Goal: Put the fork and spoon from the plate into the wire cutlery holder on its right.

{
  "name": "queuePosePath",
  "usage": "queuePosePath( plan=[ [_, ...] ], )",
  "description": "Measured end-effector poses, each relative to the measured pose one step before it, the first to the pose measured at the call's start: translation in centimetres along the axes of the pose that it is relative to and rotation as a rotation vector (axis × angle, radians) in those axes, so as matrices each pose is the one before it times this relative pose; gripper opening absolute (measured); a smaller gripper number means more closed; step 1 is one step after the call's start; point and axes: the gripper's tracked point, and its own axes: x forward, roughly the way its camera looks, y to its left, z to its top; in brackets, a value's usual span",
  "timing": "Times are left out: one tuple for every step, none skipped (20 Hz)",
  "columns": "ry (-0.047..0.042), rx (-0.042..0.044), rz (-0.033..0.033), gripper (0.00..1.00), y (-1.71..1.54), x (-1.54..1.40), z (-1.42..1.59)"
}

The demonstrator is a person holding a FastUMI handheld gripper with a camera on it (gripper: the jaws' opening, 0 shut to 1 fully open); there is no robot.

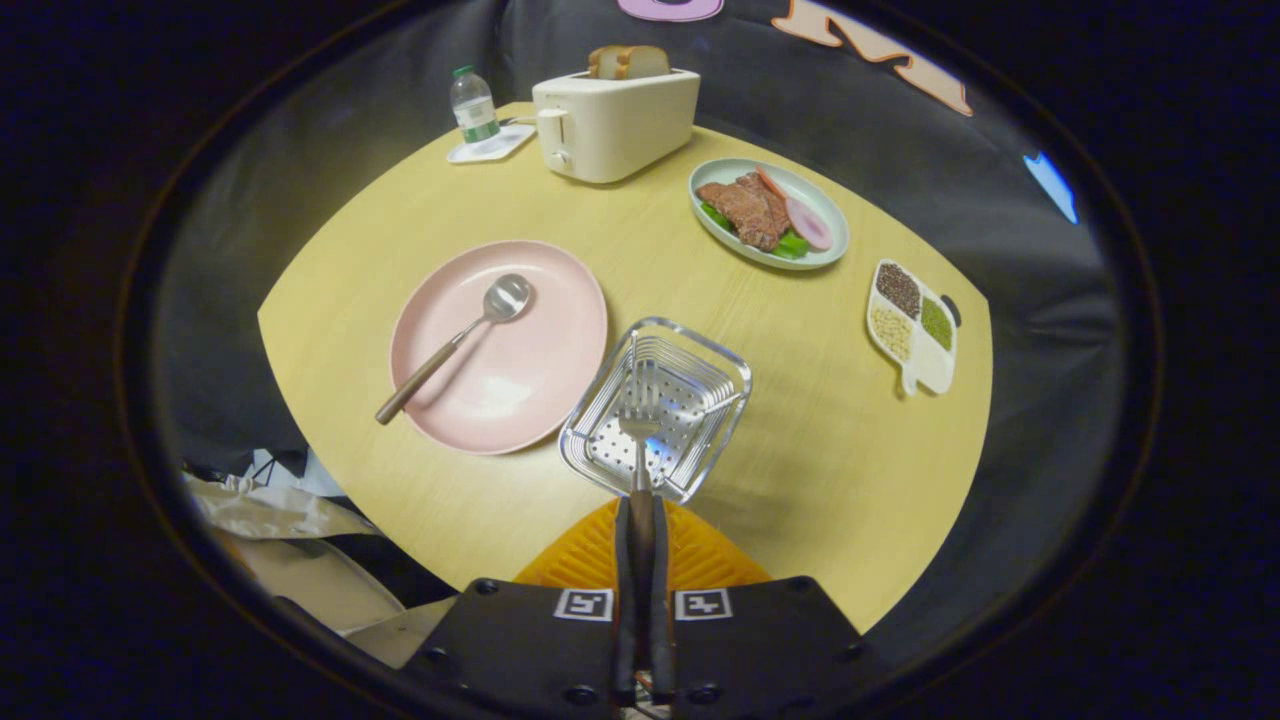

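Gripper view: gripper (641, 520) clenched on fork (640, 425) above wire cutlery holder (700, 355); spoon (455, 345) left on plate (540, 400).

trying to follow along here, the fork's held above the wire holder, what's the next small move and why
Probably lower the fork into the wire holder, then open. The gripper has its jaws shut on the handle and the tines hang over the holder's opening, so it looks lined up. The spoon is on the pink plate, to be fetched afterwards.
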Motion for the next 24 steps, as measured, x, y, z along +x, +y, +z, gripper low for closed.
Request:
queuePosePath(
  plan=[
    [-0.00826, 0.00666, 0.00534, 0.12, -0.037, -0.042, 0.347],
    [-0.01034, 0.00914, -0.00017, 0.15, -0.036, -0.111, 0.235],
    [-0.01102, 0.00432, -0.00015, 0.15, 0.018, -0.013, 0.38],
    [-0.00906, 0.00327, 0.00234, 0.15, -0.022, -0.279, 0.129],
    [-0.00569, 0.00142, 0.00185, 0.16, -0.015, -0.091, 0.098],
    [-0.00039, 0.00071, 0.00028, 0.16, -0.058, 0.03, -0.055],
    [-0.00041, 0.0002, -0.00107, 0.16, -0.091, 0.04, 0.053],
    [0.00129, 0.00337, 0.00224, 0.16, 0.096, 0.093, -0.153],
    [0.01131, 0.00348, 0.00761, 0.16, 0.094, 0.154, -0.226],
    [0.01486, -0.00134, 0.0032, 0.16, 0.036, -0.004, -0.504],
    [0.00438, -0.00334, 0.00205, 0.16, -0.081, -0.032, -0.171],
    [0.0074, -0.0003, 0.00215, 0.17, 0.036, 0.031, -0.338],
    [0.00458, 0.00131, 0.00269, 0.17, 0.03, -0.051, -0.153],
    [-0.00708, 0.0014, -0.00191, 0.17, -0.03, -0.118, 0.107],
    [-0.00813, 0.00269, 0.00247, 0.17, 0.081, -0.251, 0.329],
    [-0.00515, 0.00325, -0.00097, 0.23, 0.104, 0.286, -0.223],
    [0.00909, 0.00182, -0.00226, 0.3, 0.098, 0.185, -0.218],
    [0.01151, -0.00169, -0.01426, 0.33, -0.195, 0.173, -0.388],
    [-0.01176, -0.00343, -0.00634, 0.33, -0.043, -0.329, 0.371],
    [-0.0152, 0.00555, -0.00698, 0.34, 0.135, -0.043, 0.23],
    [-0.02348, 0.00572, -0.01157, 0.34, -0.025, -0.276, 0.496],
    [-0.03388, 0.00867, -0.0066, 0.35, 0.166, -0.342, 0.566],
    [-0.04511, 0.00551, -0.01807, 0.35, 0.048, -0.207, 0.716],
    [-0.05219, 0.00196, -0.01215, 0.41, 0.528, -0.415, 1.062]
  ],
)
